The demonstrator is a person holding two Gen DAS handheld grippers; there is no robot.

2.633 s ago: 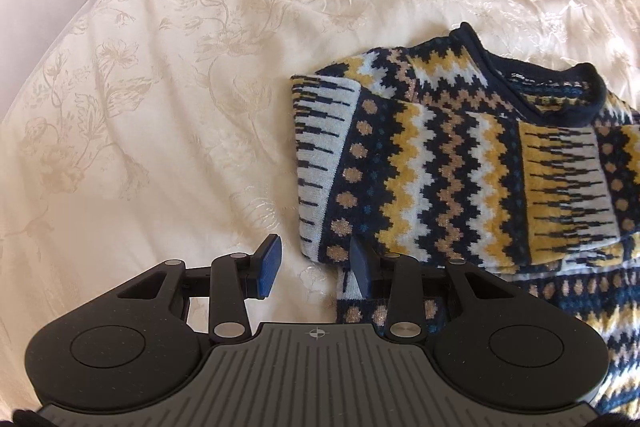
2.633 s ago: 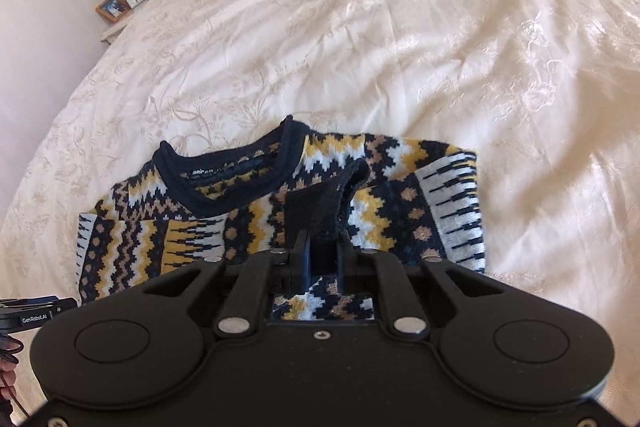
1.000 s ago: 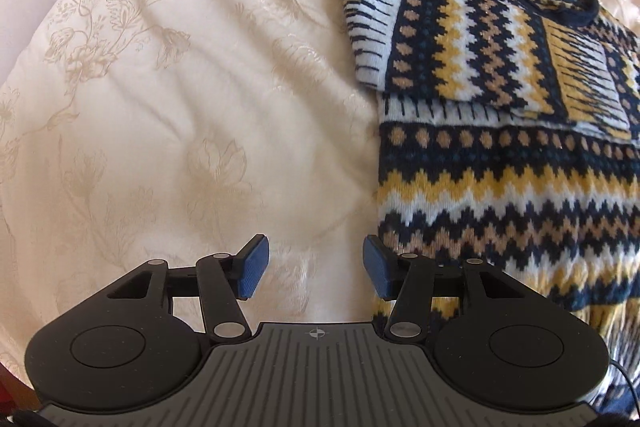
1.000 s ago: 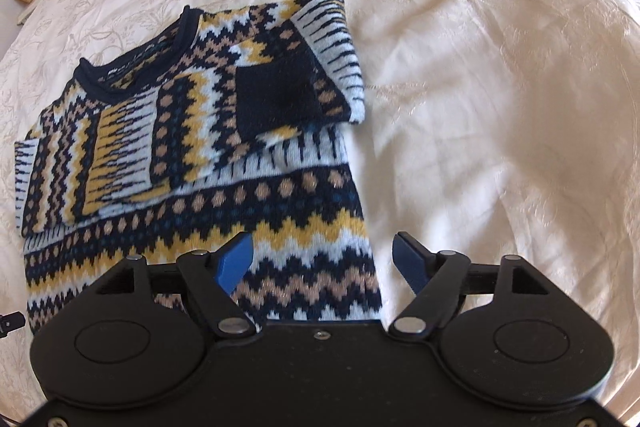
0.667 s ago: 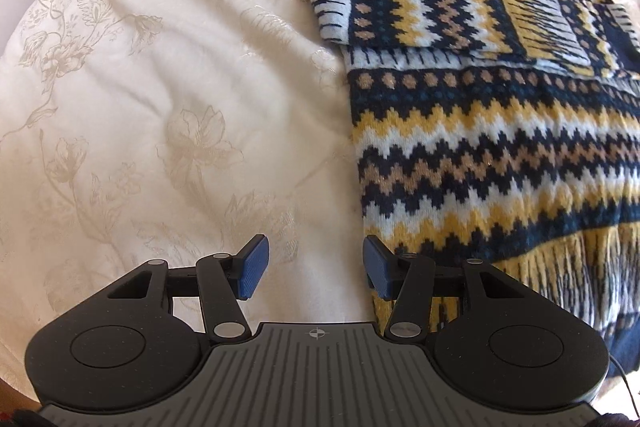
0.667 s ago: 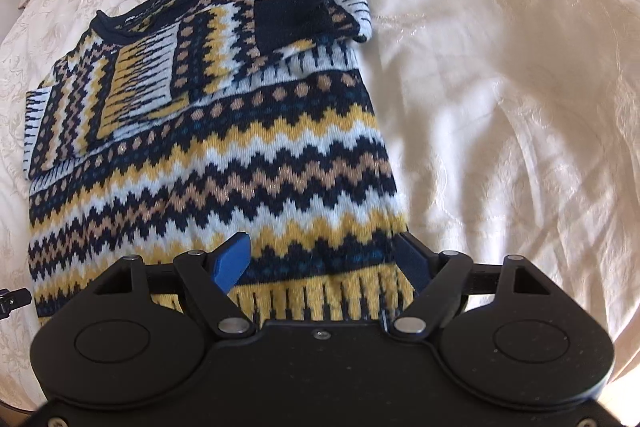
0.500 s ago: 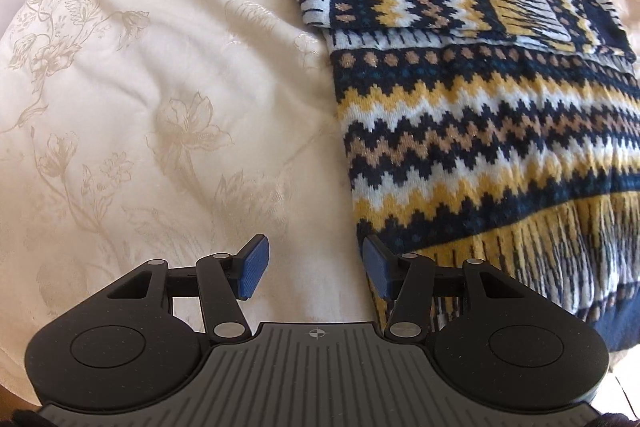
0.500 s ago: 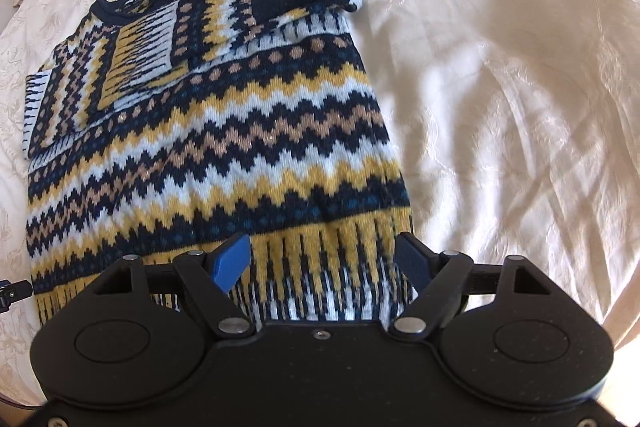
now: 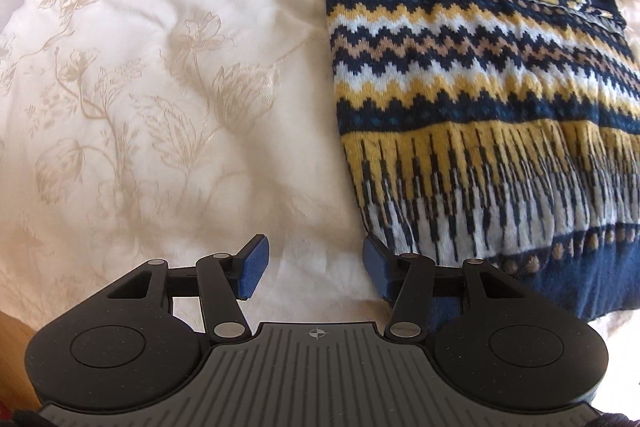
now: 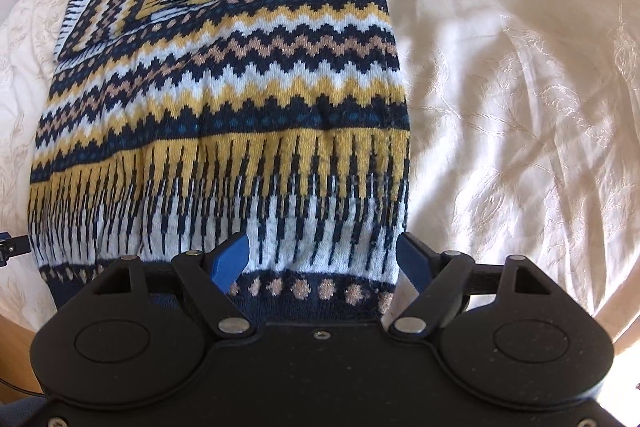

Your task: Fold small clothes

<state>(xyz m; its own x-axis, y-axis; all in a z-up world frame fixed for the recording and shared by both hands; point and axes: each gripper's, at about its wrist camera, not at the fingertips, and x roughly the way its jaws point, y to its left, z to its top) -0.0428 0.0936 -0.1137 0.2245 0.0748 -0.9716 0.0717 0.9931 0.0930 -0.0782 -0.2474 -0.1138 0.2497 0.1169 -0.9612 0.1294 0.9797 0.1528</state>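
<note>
While both hand-held grippers gaped empty, the sweater [image 10: 224,107] stretched lengthwise away, its hem nearest the right hand-held gripper [image 10: 324,263]; the left hand-held gripper [image 9: 316,273] sat beside its corner.

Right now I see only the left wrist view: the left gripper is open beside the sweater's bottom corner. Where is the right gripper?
Observer: The right gripper is over the sweater at the navy hem, by the opposite bottom corner.
Operator: Is it holding fabric?
Observer: No. Its blue pads stand wide apart, with the hem visible between them and nothing pinched.
Operator: What lies beyond that edge?
Observer: Creased cream bedspread, lit by sun.
</note>
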